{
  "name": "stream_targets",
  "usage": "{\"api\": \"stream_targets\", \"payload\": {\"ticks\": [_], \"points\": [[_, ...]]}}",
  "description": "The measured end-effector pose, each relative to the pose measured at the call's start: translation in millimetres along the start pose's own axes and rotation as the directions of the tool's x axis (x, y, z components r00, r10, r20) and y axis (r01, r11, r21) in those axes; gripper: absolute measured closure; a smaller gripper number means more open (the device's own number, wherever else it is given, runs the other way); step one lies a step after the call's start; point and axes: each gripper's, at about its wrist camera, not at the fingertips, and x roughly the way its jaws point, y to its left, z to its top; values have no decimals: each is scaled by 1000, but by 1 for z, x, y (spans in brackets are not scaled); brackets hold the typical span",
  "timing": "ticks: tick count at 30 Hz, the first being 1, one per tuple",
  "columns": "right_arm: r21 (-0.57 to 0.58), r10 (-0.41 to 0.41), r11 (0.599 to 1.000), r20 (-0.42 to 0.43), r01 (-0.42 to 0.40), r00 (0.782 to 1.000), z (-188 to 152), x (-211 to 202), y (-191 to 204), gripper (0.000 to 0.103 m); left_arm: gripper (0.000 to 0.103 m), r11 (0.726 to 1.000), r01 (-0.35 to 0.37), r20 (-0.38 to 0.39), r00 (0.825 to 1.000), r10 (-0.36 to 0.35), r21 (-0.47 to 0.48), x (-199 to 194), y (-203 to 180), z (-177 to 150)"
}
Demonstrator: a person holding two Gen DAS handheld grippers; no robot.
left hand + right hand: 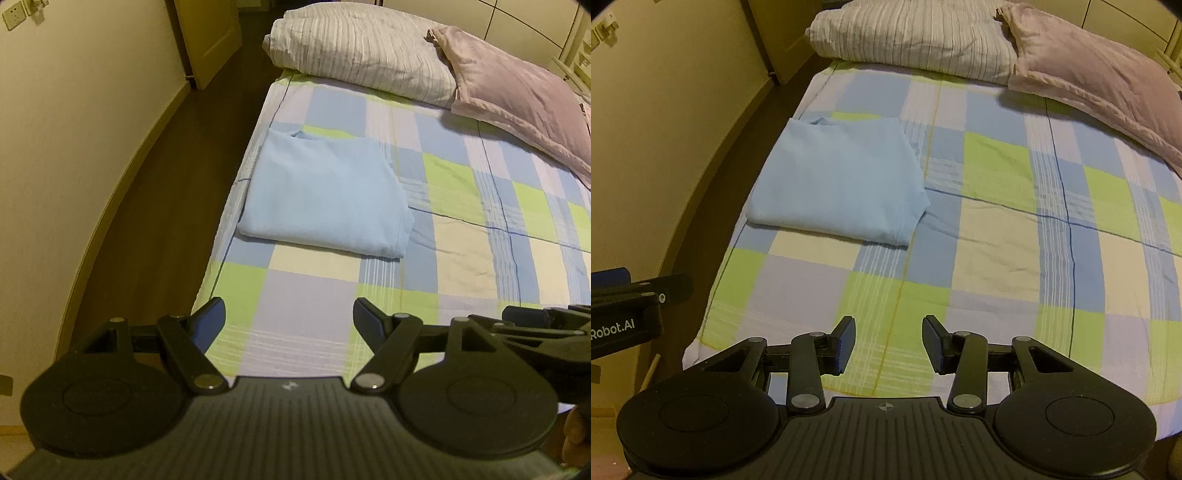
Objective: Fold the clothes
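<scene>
Left tongs (289,317) agape, empty; right tongs (888,341) agape, empty.

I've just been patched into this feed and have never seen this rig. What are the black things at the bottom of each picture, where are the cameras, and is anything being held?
There is no robot arm: a person holds one two-finger tool in each hand, with a camera on each looking forward along its fingers. One picture is from the left gripper, the other from the right gripper. Both are open, hold nothing and hover over the near end of a bed with a checked sheet. On the sheet lies a folded light blue garment, near the bed's left edge. At the far end are a striped quilt and a mauve pillow.
</scene>
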Motion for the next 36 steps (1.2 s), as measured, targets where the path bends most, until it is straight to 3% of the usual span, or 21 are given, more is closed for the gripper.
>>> {"api": "stream_targets", "payload": {"ticks": [12, 36], "points": [[-38, 29, 999, -12, -29, 1000, 14, 6, -3, 59, 30, 999, -35, -12, 999, 35, -14, 6, -7, 6], [-5, 24, 1000, -53, -25, 998, 17, 19, -18, 59, 30, 1000, -3, -62, 998, 4, 16, 30, -21, 10]]}}
